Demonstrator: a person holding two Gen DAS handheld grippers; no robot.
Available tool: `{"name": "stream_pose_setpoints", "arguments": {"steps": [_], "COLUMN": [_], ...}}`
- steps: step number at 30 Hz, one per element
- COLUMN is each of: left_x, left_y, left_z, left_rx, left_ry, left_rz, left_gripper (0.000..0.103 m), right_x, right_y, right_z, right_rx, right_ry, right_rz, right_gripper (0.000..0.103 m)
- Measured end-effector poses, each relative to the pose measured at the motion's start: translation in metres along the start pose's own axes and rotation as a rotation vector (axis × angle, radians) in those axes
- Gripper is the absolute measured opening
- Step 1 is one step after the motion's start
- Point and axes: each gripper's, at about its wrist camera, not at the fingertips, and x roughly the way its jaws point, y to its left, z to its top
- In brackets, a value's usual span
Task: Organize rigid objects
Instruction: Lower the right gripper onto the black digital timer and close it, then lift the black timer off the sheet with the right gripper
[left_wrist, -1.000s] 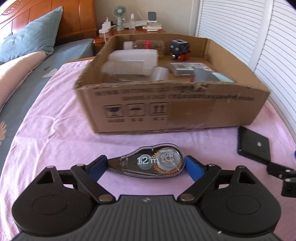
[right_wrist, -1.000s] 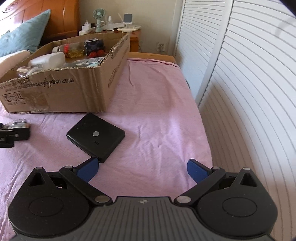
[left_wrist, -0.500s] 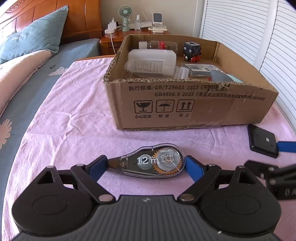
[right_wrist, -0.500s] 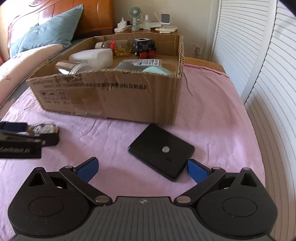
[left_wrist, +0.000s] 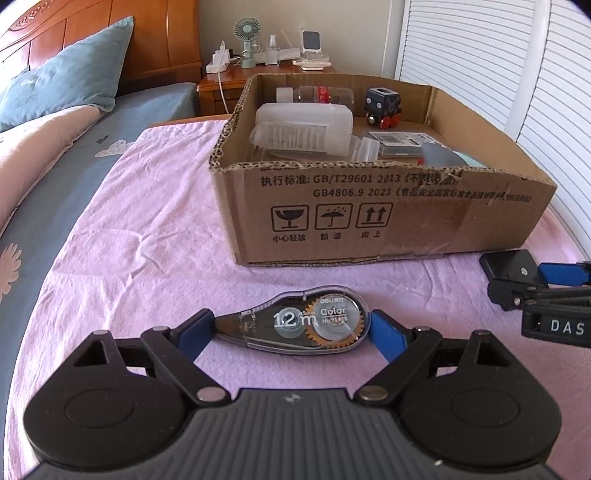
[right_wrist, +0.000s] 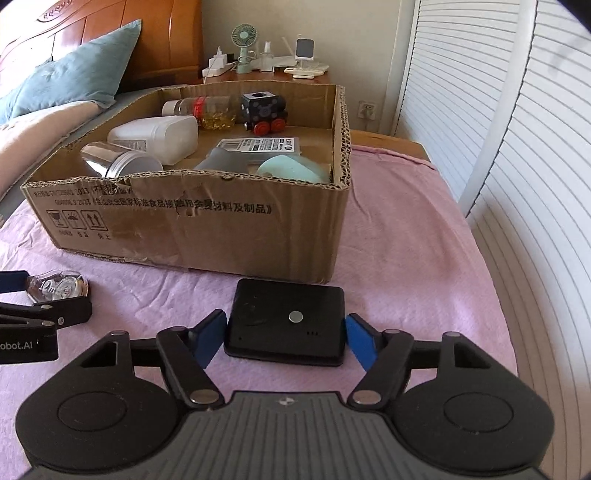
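Observation:
My left gripper (left_wrist: 291, 322) is shut on a clear correction tape dispenser (left_wrist: 306, 325), its blue pads pressing on both ends just above the pink blanket. In the right wrist view my right gripper (right_wrist: 286, 326) has its jaws closing on a flat black box (right_wrist: 284, 314) that lies on the blanket in front of the cardboard box (right_wrist: 192, 221). A blue pad touches each short side of it. The right gripper (left_wrist: 535, 284) and the black box (left_wrist: 504, 264) also show at the right edge of the left wrist view. The dispenser (right_wrist: 55, 288) shows at the left of the right wrist view.
The open cardboard box (left_wrist: 369, 206) holds a white bottle (left_wrist: 303, 127), a toy train (left_wrist: 380, 105), a metal jar (right_wrist: 118, 158) and other items. White louvred doors (right_wrist: 517, 147) stand on the right. A pillow (left_wrist: 66, 85) and a nightstand (left_wrist: 266, 70) lie beyond.
My right gripper swung left to the black box, came up around it, and its jaws narrowed onto its sides. The left gripper kept hold of the dispenser.

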Motion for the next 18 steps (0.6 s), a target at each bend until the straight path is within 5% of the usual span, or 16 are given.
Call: {"name": "stream_pose_setpoints", "arguments": {"steps": [7, 18], "left_x": [-0.008, -0.005], "left_y": [0.002, -0.003], "left_z": [-0.009, -0.006], "left_rx": [0.05, -0.023], "left_ry": [-0.013, 0.018], "left_rz": [-0.043, 0.021], "left_gripper": [0.09, 0.096], "right_x": [-0.012, -0.005], "right_y": [-0.001, -0.001], "right_z": [-0.011, -0.007], "right_rx": [-0.033, -0.02], "right_ry": [0.014, 0.002], "right_rz": [0.03, 0.025], "right_gripper": [0.075, 0.079]}}
